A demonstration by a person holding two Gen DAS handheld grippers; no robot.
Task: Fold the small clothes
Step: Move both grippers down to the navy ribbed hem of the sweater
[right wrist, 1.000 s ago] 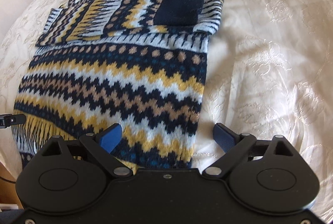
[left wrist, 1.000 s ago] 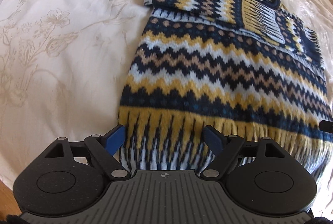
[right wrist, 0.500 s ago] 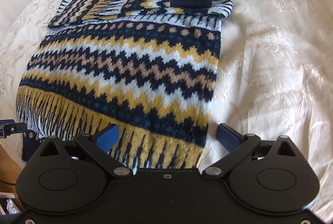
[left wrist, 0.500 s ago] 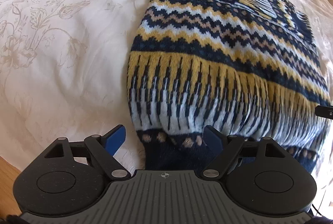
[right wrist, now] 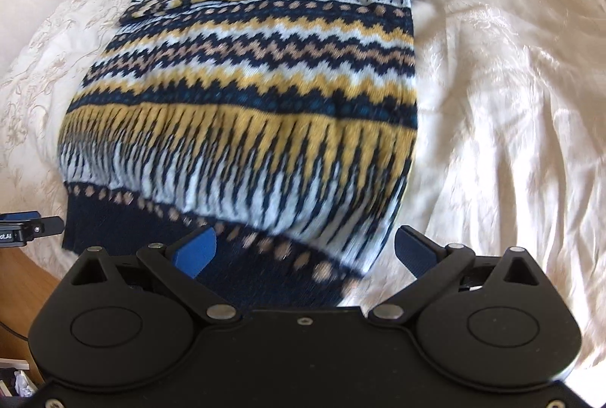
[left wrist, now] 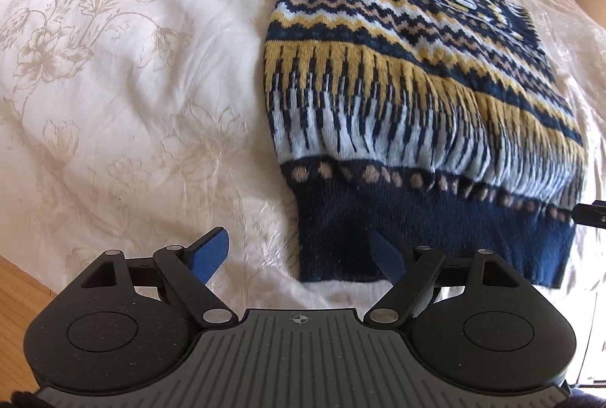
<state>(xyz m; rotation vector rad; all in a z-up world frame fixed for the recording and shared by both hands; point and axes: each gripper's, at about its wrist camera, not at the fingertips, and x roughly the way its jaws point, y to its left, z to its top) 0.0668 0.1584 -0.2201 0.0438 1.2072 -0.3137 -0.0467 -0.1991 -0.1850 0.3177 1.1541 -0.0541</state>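
A knitted sweater [left wrist: 397, 74] [right wrist: 257, 97] in navy, yellow, white and tan lies flat on the bed, neck far and navy hem near. Both sleeves are folded across its chest. My left gripper [left wrist: 299, 250] is open above the hem's left corner; the right fingertip [left wrist: 382, 252] is over the navy band and the left one over bare bedspread. My right gripper [right wrist: 305, 250] is open wide above the hem's right corner, with nothing pressed between its pads. Each view catches the other gripper's tip at its edge, beside the hem.
A cream bedspread [left wrist: 125, 97] [right wrist: 503, 112] with a floral pattern covers the bed on both sides of the sweater. The bed's near edge and wooden floor [left wrist: 15, 298] [right wrist: 22, 279] show at the lower left of each view.
Both grippers have drawn back along the sweater toward the bed's near edge, so the navy hem has come into view. The right jaws stand slightly wider than a second ago.
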